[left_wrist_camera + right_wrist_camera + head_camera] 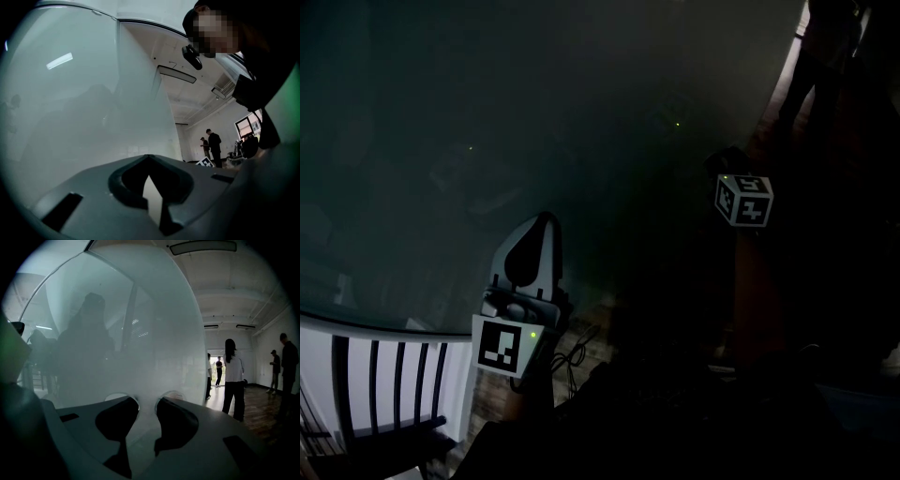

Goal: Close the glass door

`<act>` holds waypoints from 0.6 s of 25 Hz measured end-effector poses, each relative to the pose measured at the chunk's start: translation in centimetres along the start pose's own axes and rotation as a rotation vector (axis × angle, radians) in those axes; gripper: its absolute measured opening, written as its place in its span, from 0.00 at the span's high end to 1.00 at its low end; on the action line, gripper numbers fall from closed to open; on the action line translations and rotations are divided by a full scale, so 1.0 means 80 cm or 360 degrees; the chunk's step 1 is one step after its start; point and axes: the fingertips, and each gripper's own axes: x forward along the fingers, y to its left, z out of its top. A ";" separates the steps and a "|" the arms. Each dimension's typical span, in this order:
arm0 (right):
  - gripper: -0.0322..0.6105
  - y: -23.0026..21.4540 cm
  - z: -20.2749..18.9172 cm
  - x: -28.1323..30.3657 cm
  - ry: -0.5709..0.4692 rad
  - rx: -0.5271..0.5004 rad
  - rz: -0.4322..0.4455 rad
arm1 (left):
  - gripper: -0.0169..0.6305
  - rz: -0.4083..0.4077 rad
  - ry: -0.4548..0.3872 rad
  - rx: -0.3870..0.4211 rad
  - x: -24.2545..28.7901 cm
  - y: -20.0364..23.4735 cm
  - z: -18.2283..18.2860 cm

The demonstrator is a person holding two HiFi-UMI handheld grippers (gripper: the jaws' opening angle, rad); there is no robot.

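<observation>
The door (140,324) stands upright, flat ahead of both tongs; its edge lies just right of the right tongs (147,401), narrowly parted, empty, perhaps touching it; the left tongs (149,158) are closed, empty.

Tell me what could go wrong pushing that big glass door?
The glass door looks smooth, so the right gripper, jaws open close to it, might slip. The left gripper is shut and grips nothing, so it may slide too. A person in white stands past the door's edge and could be in the way.
</observation>
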 end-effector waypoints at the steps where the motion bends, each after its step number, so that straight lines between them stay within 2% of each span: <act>1: 0.76 0.000 -0.001 -0.006 0.0000 0.0002 -0.0014 | 0.97 -0.0012 -0.0003 -0.0001 -0.002 -0.001 0.001; 9: 0.76 0.004 -0.009 -0.040 0.0031 0.0000 -0.0085 | 0.97 -0.0094 -0.0022 -0.0035 -0.012 -0.007 0.009; 15: 0.76 -0.003 -0.012 -0.095 0.0030 0.0013 -0.0164 | 0.97 -0.0157 -0.0044 -0.0033 -0.038 -0.040 0.028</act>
